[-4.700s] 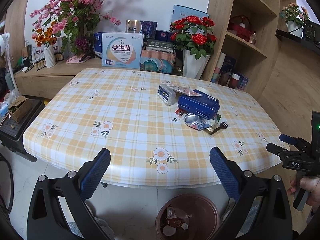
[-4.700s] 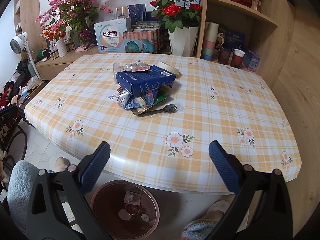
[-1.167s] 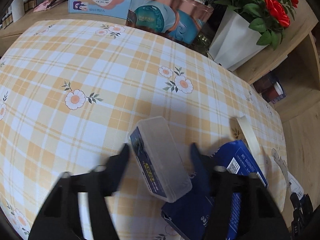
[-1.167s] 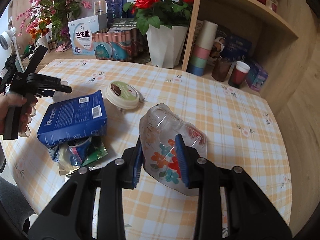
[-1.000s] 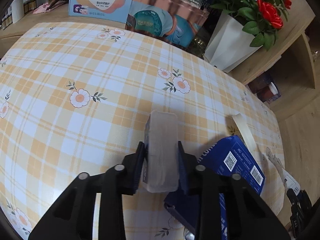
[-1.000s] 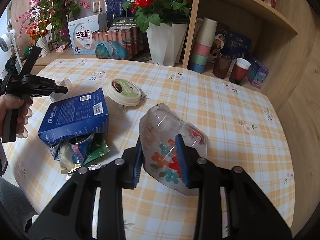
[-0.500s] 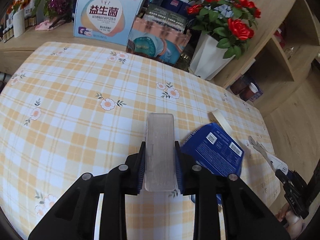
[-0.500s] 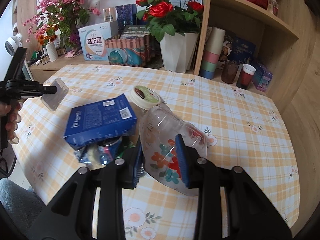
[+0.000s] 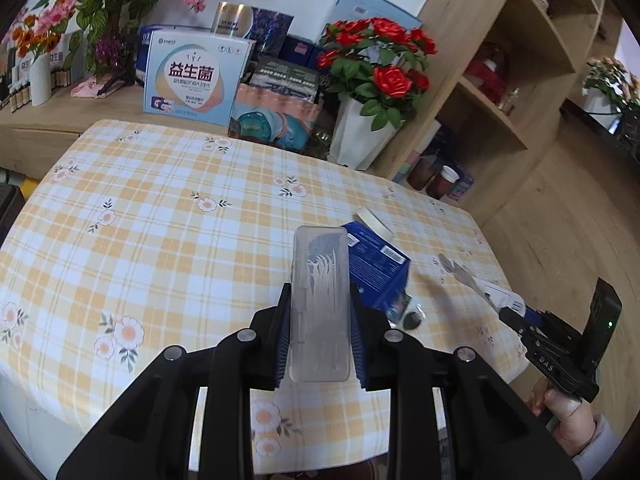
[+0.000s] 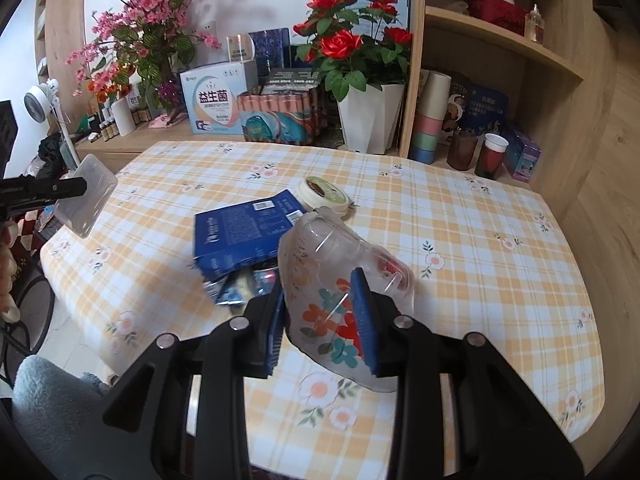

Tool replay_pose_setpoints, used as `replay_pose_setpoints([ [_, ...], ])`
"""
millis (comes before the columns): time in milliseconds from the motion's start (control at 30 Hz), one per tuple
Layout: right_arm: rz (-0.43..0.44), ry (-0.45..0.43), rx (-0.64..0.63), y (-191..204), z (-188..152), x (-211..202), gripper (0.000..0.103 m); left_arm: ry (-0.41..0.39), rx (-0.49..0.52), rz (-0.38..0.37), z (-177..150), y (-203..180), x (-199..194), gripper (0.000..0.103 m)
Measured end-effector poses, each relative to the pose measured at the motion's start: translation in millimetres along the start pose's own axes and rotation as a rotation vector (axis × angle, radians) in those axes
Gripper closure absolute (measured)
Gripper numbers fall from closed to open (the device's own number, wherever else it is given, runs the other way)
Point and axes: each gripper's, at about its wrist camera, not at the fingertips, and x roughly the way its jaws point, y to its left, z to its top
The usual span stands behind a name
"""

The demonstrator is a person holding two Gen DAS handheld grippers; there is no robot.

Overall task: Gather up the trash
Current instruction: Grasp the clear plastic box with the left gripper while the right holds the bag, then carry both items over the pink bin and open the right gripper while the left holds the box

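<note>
1. The left gripper (image 9: pixel 319 344) has its blue-padded jaws clenched on a clear rectangular plastic box (image 9: pixel 319 304), which holds thin white sticks and stands lengthwise between the pads, lifted clear of the table.
2. From the right wrist view, the same box (image 10: pixel 86 196) hangs in the air off the table's left edge, gripped by the left gripper (image 10: pixel 60 192).
3. The right gripper (image 10: pixel 320 320) is grasping a crumpled clear plastic container printed with red and teal flowers (image 10: pixel 344 300); its pads press on both sides, and the container is held above the table.
4. The table wears a yellow and white checked cloth with flower prints (image 10: pixel 480 256).
5. On the cloth lies a dark blue cardboard box (image 10: pixel 244 232), resting tilted on a small heap of foil wrappers (image 10: pixel 232 288).
6. A round cream-rimmed lid (image 10: pixel 324 196) lies just behind the blue box, near it.
7. In the left wrist view, the person's right hand (image 9: pixel 568 420) shows at the lower right, around the handle of the right gripper.
8. A white pot of red roses (image 10: pixel 370 120) stands beyond the table's far edge, beside a wooden shelf unit (image 10: pixel 500 40).
</note>
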Motion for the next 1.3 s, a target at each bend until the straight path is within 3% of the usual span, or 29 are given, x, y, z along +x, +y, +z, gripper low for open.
replay_pose_setpoints([
  [367,0.044,-0.035,-0.004,31.9,-37.3,-68.4,0.069,-0.054,0.076,-0.042,-58.2,-48.0,-74.7,0.078],
  [733,0.113,0.003,-0.019,68.2,-83.1,-116.1,0.069,-0.061,0.063,-0.090,-120.0,-66.5,-122.7,0.078],
  [1000,0.172,0.087,-0.040,93.4,-116.1,-116.1,0.069,-0.081,0.056,-0.100,-141.5,-67.8,-141.3,0.078],
  [1300,0.265,0.215,-0.028,107.3,-138.4,-95.4,0.069,-0.062,0.024,-0.102,-146.9,-59.5,-134.2,0.078],
])
